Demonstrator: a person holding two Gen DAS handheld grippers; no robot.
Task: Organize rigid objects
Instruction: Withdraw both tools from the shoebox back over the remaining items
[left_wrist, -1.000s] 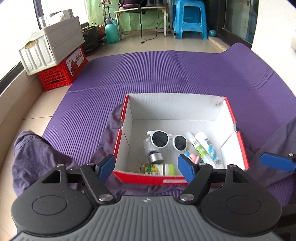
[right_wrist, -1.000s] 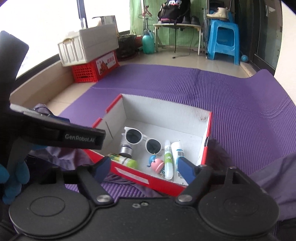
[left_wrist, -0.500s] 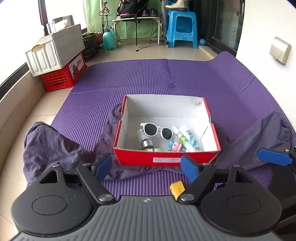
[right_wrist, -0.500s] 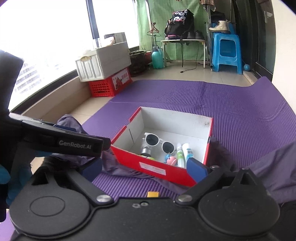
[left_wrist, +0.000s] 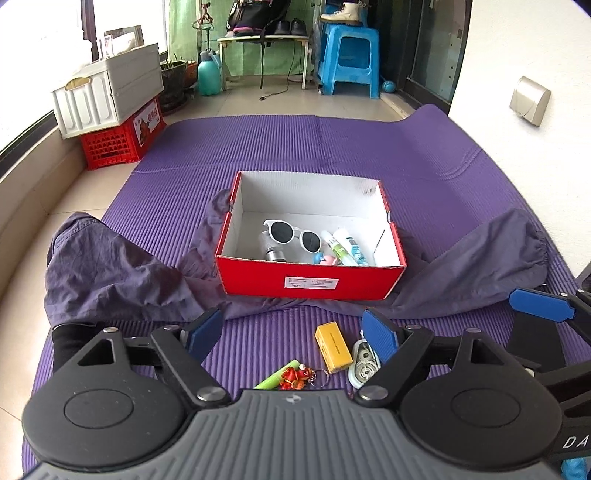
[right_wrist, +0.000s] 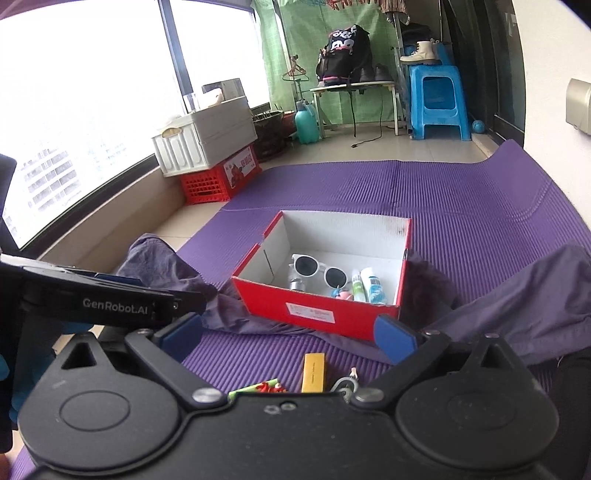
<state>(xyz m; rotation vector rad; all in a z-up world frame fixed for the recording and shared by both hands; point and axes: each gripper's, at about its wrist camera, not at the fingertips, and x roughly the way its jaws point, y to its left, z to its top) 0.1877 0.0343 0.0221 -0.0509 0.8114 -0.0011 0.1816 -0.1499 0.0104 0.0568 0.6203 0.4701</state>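
Both grippers gape empty; purple cloth flanks red box.

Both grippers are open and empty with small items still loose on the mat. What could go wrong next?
1. The yellow box, keychain and green tube lie close together; a grab could knock a neighbour.
2. The shoebox sits on bunched cloth, so a bump may tilt it.
3. New drops could hit the sunglasses.
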